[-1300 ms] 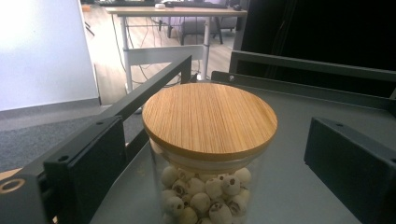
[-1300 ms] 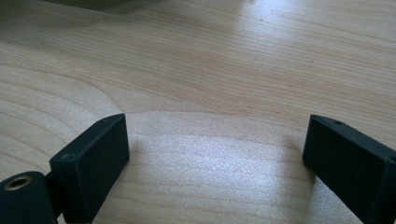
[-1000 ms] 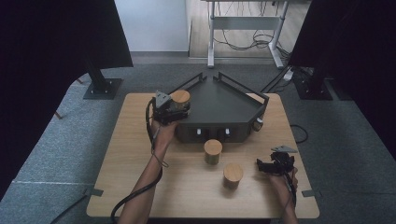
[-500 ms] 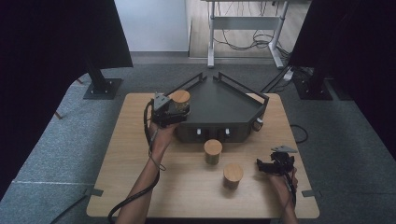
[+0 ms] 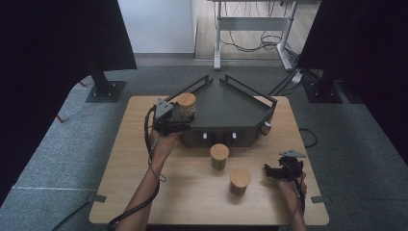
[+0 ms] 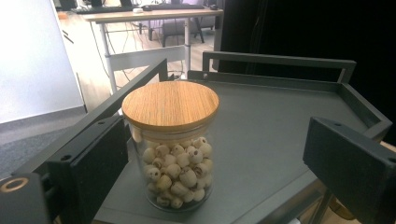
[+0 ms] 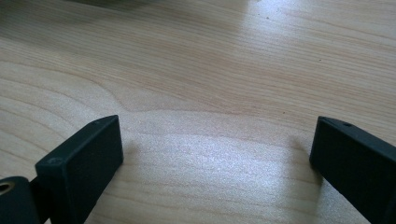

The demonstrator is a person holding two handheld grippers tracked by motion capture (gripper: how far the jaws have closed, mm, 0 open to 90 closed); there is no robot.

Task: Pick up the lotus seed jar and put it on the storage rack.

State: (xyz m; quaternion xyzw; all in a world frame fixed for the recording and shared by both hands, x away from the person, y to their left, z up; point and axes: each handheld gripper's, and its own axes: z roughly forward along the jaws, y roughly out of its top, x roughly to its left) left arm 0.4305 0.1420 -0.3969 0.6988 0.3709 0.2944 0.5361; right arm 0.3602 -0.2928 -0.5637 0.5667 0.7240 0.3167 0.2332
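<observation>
A glass jar (image 5: 186, 104) with a wooden lid stands on the left corner of a dark tray (image 5: 231, 109). In the left gripper view the jar (image 6: 173, 154) holds pale round balls and rests on the tray's floor (image 6: 280, 121). My left gripper (image 5: 182, 114) (image 6: 217, 140) is open around it: the left jaw lies close against the glass, the right jaw stands well apart. Two more wooden-lidded jars (image 5: 219, 155) (image 5: 239, 180) stand on the wooden table (image 5: 192, 197). My right gripper (image 5: 270, 171) (image 7: 219, 140) sits low over the table's right side, open, with bare wood (image 7: 210, 70) between its jaws.
The tray has raised rails (image 6: 280, 60) along its edges and a front face with small knobs (image 5: 219, 135). Beyond the table are a stand base (image 5: 106, 90) on grey carpet and a desk frame (image 5: 250, 33) with cables.
The left gripper has drawn back slightly toward the person. The jars and the right gripper have stayed where they were.
</observation>
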